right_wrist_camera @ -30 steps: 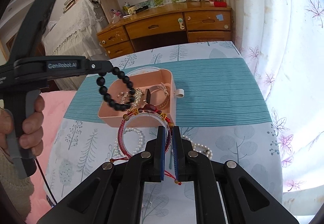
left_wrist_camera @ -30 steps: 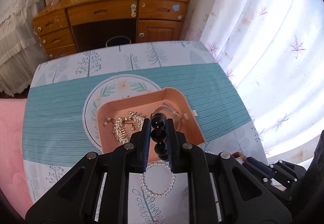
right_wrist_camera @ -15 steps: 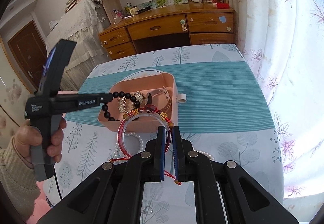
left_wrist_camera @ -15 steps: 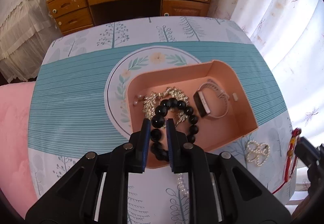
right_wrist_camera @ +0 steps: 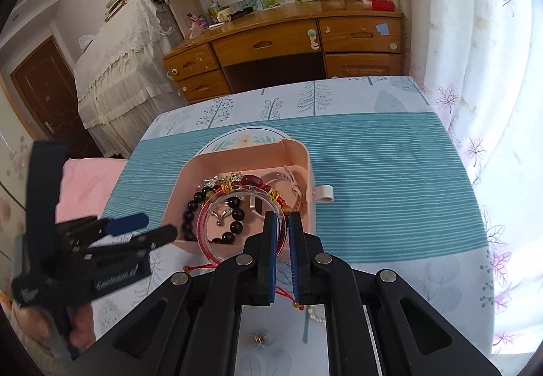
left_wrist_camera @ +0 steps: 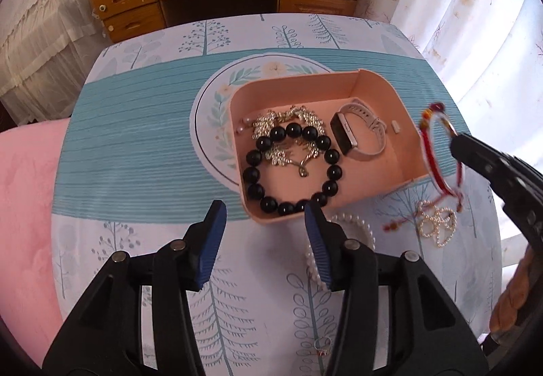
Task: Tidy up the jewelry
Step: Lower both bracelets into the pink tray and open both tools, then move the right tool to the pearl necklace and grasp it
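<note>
A pink tray [left_wrist_camera: 405, 124] [right_wrist_camera: 237, 160] stands on the table. In it lie a black bead bracelet [left_wrist_camera: 325, 155] [right_wrist_camera: 191, 206], a silver necklace [left_wrist_camera: 288, 119] and a pale watch [left_wrist_camera: 359, 131]. My left gripper [left_wrist_camera: 264, 216] [right_wrist_camera: 149, 226] is open and empty, just in front of the tray's near wall. My right gripper [right_wrist_camera: 282, 223] is shut on a red cord bracelet with a clear bangle [right_wrist_camera: 237, 192] [left_wrist_camera: 437, 151], held over the tray's near right corner.
A pearl strand [left_wrist_camera: 359, 226], a coiled pearl piece [left_wrist_camera: 437, 223] and a small ring [left_wrist_camera: 322, 345] [right_wrist_camera: 260, 338] lie on the patterned tablecloth [left_wrist_camera: 135, 151] in front of the tray. A wooden desk [right_wrist_camera: 281, 46] stands beyond the table. Curtains hang at the right.
My left gripper opened and dropped the black bead bracelet into the tray, then drew back. My right gripper moved forward with the red bracelet to above the tray.
</note>
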A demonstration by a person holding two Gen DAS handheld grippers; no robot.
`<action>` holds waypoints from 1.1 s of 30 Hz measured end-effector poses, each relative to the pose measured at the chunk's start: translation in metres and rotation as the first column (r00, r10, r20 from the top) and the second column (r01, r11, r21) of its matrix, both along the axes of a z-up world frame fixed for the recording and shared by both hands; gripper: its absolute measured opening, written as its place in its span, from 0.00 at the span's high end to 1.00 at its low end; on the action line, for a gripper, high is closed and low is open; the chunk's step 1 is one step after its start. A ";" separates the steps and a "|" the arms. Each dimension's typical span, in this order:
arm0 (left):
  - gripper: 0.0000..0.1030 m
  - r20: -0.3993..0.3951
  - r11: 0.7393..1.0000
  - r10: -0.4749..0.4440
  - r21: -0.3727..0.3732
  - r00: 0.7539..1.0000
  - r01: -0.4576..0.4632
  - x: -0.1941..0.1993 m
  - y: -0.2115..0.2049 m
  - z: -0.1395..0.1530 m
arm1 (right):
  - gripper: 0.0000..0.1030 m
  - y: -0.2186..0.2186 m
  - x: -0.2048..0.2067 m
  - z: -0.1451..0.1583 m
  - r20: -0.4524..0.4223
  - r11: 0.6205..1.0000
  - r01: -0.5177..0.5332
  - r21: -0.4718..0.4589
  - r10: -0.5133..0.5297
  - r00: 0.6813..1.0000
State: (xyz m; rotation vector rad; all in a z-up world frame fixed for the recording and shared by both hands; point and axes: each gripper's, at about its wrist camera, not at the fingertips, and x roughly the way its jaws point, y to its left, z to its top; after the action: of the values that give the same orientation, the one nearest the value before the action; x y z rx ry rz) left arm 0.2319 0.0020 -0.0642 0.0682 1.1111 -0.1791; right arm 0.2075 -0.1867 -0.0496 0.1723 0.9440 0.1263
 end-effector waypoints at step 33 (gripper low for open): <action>0.56 -0.050 1.000 0.012 -0.018 0.999 -0.013 -0.051 0.001 -0.014 | 0.78 -0.005 -0.035 -0.046 -0.099 1.000 -0.007 -0.002 0.007 0.995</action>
State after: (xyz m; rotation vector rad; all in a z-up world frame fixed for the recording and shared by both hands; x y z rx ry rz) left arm 0.1810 0.0027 -0.0780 0.0407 1.1593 -0.1807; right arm 0.1725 -0.1917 -0.0955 0.1739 1.0437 0.1241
